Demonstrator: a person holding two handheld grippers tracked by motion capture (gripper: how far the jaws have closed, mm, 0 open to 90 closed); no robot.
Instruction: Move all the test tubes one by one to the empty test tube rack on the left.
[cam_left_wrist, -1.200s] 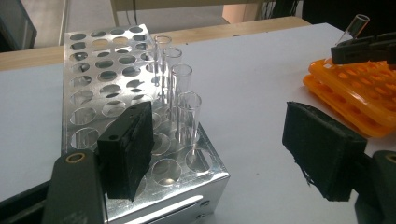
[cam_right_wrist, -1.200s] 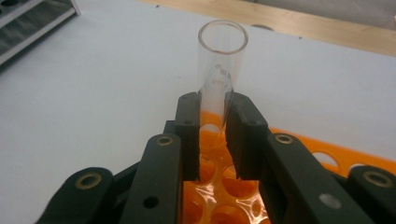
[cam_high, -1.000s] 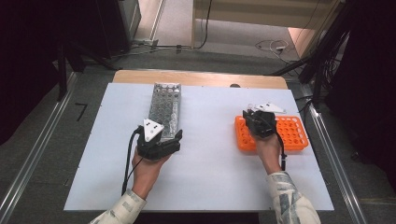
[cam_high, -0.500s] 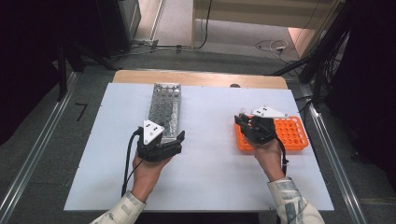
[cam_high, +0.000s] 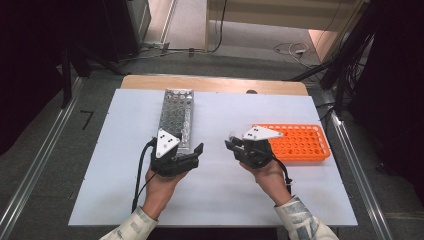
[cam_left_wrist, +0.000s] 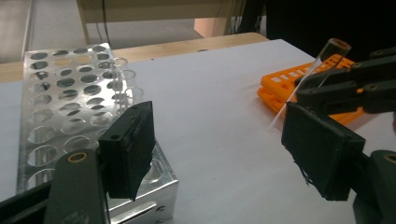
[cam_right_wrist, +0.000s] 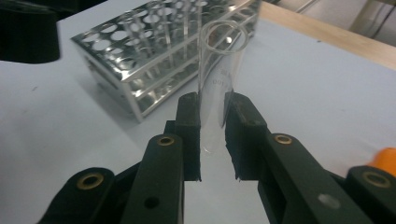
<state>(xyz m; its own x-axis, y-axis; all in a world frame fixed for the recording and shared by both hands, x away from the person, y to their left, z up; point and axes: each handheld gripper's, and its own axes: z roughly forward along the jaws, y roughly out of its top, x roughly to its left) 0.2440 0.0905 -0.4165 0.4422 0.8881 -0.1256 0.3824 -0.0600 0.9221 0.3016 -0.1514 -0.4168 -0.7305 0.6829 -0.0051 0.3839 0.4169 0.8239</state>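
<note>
Gripping a clear glass test tube (cam_right_wrist: 219, 88), the right gripper (cam_high: 235, 146) has its jaws pinched tight on the tube's lower half, open mouth pointing up and away from the pads; tube leans a bit rather than standing straight. From the high view, right gripper sits over bare white table (cam_high: 220, 200), betw. the metal rack (cam_high: 176, 117) and the orange rack (cam_high: 300, 142), just beside the orange one's near-left corner, tube end (cam_high: 232, 135) poking toward the metal rack. Left gripper (cam_high: 192, 155) rests at the metal rack's near end, jaws spread wide w/ nothing betw. them; one pad (cam_left_wrist: 128, 149) sits right by the rack's corner, other pad (cam_left_wrist: 322, 154) apart over the table. Metal rack holds a few clear tubes (cam_left_wrist: 122, 74) upright in its right-hand holes. In the left gripper view, the held tube (cam_left_wrist: 322, 60) shows slanted in front of the orange rack (cam_left_wrist: 289, 91).
</note>
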